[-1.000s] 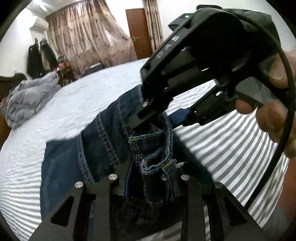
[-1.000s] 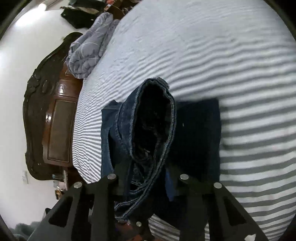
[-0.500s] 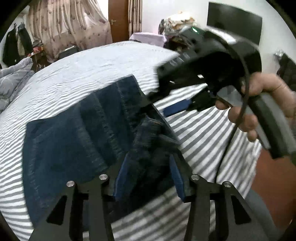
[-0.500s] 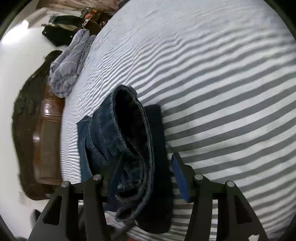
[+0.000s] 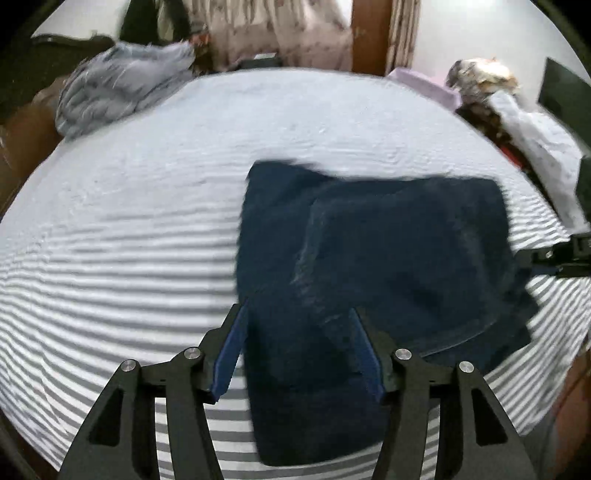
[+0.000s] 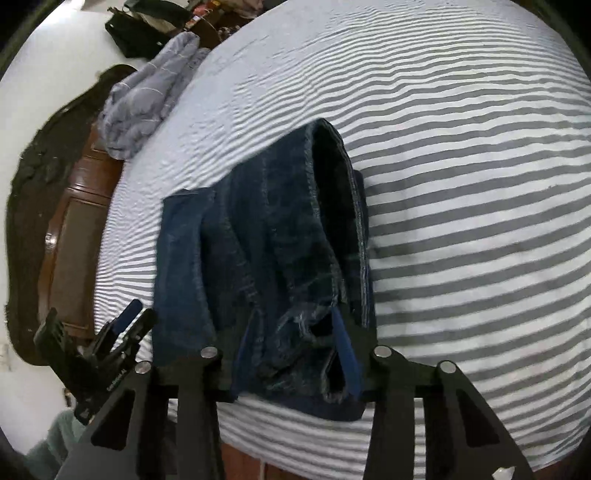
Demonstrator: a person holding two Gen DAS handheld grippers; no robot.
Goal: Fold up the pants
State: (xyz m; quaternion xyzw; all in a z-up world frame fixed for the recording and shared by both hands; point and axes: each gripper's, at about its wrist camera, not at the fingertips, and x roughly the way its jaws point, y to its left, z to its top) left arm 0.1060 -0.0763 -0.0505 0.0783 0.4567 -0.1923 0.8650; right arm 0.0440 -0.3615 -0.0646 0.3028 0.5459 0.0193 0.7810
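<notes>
Right wrist view: folded jeans [image 6: 266,258] on striped bed [image 6: 461,184], right hand-held gripper [image 6: 291,354] and left hand-held gripper [image 5: 299,347] both wide, apparently letting the fold settle.

Dark blue pants [image 5: 388,258], grey-striped bedsheet [image 5: 129,258]

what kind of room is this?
Likely a bedroom: a bed with a grey-and-white striped sheet, a bunched grey quilt by the dark carved wooden headboard, and patterned pink curtains.
</notes>
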